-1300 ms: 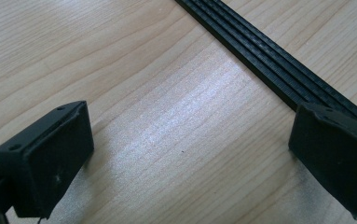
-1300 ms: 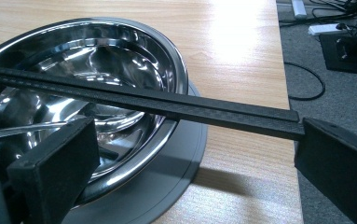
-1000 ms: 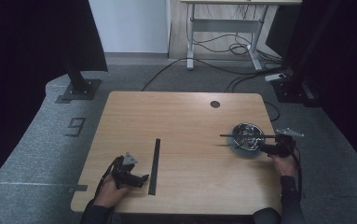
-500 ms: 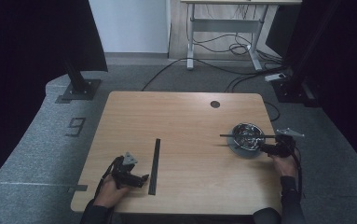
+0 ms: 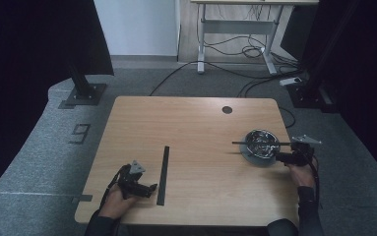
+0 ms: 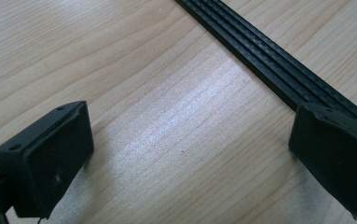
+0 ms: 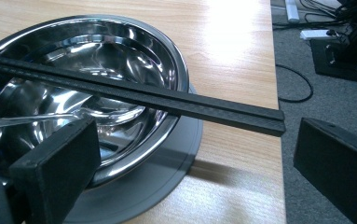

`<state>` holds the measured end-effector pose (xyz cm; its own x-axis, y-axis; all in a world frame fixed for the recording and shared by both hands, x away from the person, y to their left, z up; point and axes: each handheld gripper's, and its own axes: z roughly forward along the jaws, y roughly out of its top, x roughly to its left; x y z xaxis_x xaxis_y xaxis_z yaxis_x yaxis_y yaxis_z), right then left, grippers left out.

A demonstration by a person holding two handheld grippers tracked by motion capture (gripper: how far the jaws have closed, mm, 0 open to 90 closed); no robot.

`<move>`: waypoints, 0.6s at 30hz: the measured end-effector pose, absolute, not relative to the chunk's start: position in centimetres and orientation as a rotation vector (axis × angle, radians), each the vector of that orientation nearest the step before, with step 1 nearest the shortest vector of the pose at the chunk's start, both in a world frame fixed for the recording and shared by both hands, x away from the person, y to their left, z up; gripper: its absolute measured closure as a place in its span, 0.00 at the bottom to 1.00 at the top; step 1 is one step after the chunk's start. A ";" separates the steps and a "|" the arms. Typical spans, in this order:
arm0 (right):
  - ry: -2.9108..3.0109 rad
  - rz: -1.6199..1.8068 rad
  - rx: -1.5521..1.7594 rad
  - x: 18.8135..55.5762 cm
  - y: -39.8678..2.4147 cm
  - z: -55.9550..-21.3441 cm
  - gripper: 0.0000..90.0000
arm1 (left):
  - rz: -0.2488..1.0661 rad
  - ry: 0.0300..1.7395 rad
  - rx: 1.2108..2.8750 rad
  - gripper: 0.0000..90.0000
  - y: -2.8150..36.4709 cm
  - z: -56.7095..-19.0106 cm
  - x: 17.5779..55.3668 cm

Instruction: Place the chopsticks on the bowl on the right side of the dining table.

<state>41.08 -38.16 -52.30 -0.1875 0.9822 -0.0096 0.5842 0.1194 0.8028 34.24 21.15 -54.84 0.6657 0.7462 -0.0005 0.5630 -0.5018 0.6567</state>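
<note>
The counter (image 5: 196, 128) carries a steel bowl (image 5: 261, 142) on a grey plate near its right edge, a black strip (image 7: 134, 95) across the rim. Right tongs (image 5: 285, 157) gape beside it. Left tongs (image 5: 144, 188), spread, lie low by the front-left slat (image 5: 163, 174).

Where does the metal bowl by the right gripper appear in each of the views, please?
High view: the metal bowl sits at the table's right edge on a grey plate, just ahead of the right gripper.
Left gripper view: not in it.
Right gripper view: bowl fills the upper left.
Shared landmark: the black bar lying across its rim.
</note>
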 end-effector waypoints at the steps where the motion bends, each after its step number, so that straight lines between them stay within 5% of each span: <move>1: 1.841 0.913 1.514 41.0 -38.2 -52.2 0.00 | 0.376 1.006 2.246 0.00 21.2 -54.8 34.2; 18: 1.911 0.885 1.447 38.7 -37.7 -50.8 0.00 | 0.376 1.006 2.246 0.00 21.2 -54.8 34.2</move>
